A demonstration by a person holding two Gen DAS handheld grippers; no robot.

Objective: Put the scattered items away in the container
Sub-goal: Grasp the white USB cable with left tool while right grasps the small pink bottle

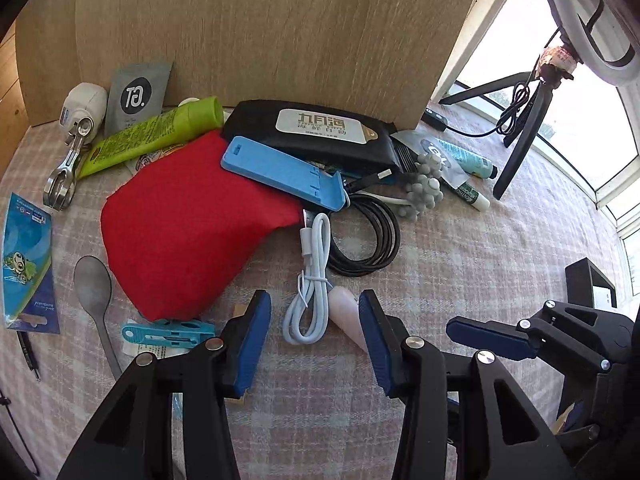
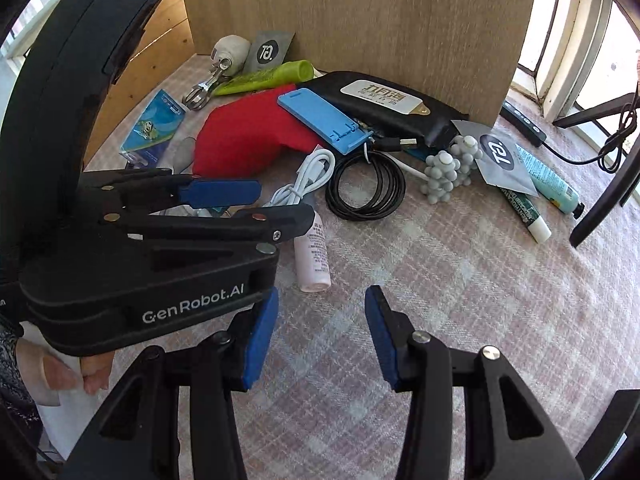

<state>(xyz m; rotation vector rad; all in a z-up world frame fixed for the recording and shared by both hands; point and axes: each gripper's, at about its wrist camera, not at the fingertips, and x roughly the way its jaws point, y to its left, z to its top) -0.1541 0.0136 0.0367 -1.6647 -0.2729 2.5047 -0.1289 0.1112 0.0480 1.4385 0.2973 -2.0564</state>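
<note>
Both grippers, left (image 1: 315,344) and right (image 2: 322,340), hang half open and empty over the checked tablecloth (image 2: 460,280). Scattered items crowd its far edge by the wooden panel (image 1: 280,32); no container shows. Grabbing the white cable (image 1: 310,280) risks nudging the pink bottle (image 2: 314,256) touching it.

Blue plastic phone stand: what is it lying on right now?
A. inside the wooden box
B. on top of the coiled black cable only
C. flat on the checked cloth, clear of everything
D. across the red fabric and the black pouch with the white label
D: the blue plastic phone stand overlaps the red fabric at one side and leans on the black pouch with the white label behind it.
</note>
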